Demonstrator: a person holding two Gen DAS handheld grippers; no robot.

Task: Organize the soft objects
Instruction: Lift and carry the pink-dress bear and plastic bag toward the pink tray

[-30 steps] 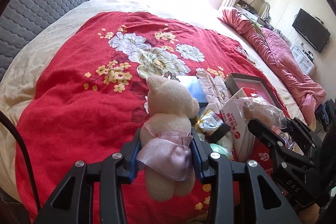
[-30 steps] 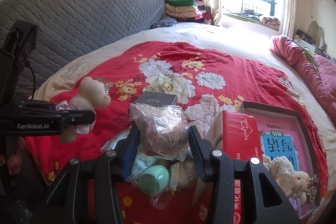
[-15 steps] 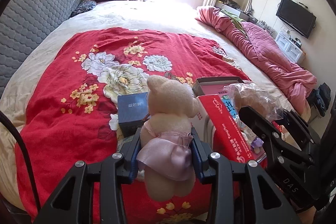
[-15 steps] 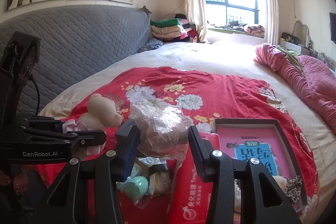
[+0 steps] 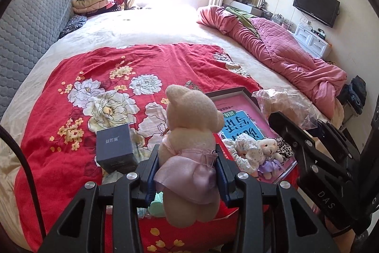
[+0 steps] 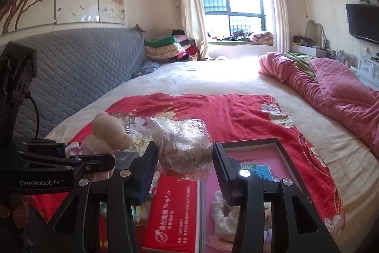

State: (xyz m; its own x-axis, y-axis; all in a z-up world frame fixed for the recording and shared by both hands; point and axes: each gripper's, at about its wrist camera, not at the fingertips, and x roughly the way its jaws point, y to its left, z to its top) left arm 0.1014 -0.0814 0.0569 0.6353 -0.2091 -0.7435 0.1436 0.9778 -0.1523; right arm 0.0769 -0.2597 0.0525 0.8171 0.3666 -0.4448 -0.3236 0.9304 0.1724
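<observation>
My left gripper (image 5: 186, 165) is shut on a cream teddy bear (image 5: 189, 132) in a pink satin dress and holds it above the red floral blanket (image 5: 94, 77). The bear also shows in the right wrist view (image 6: 106, 134). My right gripper (image 6: 184, 158) is shut on a brown plush wrapped in a clear plastic bag (image 6: 182, 146), which also shows in the left wrist view (image 5: 284, 103). Below lies a flat box (image 5: 239, 117) with a pink and blue lining. A small plush in a floral dress (image 5: 255, 151) lies inside it.
A dark square box (image 5: 115, 148) stands on the blanket at the left. A red tissue pack (image 6: 173, 212) lies beside the flat box. A mint-green item (image 5: 156, 205) lies under the left gripper. A pink quilt (image 5: 284, 58) is bunched at the right, a grey headboard (image 5: 26, 34) at the left.
Both grippers have lifted and swung right with their toys. The flat box with the small plush now lies beneath and just ahead of them; the room's far wall has come into view.
</observation>
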